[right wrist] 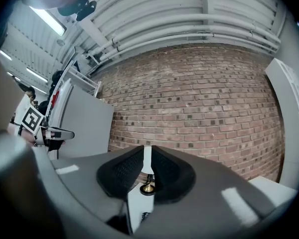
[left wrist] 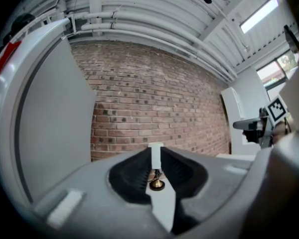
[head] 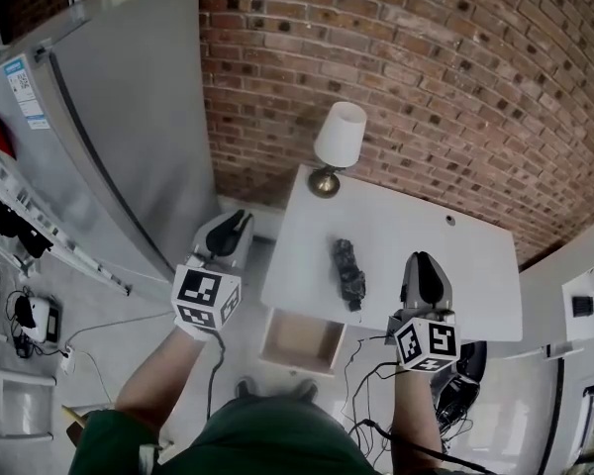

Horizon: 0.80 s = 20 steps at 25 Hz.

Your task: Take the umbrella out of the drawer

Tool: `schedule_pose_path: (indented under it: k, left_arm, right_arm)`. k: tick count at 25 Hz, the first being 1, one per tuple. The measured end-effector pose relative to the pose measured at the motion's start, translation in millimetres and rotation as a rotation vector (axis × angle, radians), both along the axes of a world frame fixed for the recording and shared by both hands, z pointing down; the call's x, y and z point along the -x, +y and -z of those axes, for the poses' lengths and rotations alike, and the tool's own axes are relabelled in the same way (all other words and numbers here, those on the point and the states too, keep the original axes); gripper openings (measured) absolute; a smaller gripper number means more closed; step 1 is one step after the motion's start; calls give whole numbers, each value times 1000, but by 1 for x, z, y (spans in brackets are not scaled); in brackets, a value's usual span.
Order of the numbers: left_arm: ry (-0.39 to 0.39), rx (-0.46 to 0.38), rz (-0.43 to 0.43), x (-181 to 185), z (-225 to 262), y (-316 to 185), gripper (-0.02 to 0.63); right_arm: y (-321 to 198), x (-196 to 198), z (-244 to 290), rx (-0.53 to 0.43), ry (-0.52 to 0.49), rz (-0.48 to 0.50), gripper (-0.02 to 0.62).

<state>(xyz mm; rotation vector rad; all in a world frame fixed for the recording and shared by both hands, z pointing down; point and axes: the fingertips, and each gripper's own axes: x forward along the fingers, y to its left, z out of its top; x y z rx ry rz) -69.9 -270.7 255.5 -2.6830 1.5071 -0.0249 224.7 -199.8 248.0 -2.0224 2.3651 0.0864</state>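
1. Brick wall (head: 426, 67): 1, backdrop.
2. Grey cabinet (head: 119, 137): 1, left of the table.
3. White table (head: 406, 236): 1.
4. Drawer (head: 299, 342): 1, pulled open under the table's near edge, with only its bare bottom showing.
5. Lamp (head: 337, 142): 1, upright at the table's far corner.
6. Grippers: 2. The left gripper (head: 230, 228) is off the table's left side. The right gripper (head: 425, 270) is over the table's near right part. Each has its jaws drawn to a narrow slit, with nothing between them.
7. Umbrella (head: 347, 273): 1, folded, dark, lying on the tabletop beyond the drawer. Its long axis runs far-to-near. It lies between the 2 grippers, nearer the right one and to that gripper's left. Judged already out of the drawer.
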Motion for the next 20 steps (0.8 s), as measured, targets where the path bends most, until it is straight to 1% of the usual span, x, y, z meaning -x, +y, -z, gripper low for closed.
schedule_pose_path:
  k: [3, 8, 20]
  left_arm:
    - [-8, 11, 8, -12, -5, 3, 52]
    - [-18, 3, 23, -27, -1, 4, 49]
    - [-26, -2, 47, -40, 2, 12, 49]
  right_arm:
    - [-2, -7, 0, -7, 8, 19, 44]
    - [-3, -20, 1, -18, 9, 40, 44]
    - [-4, -32, 0, -18, -25, 71, 44]
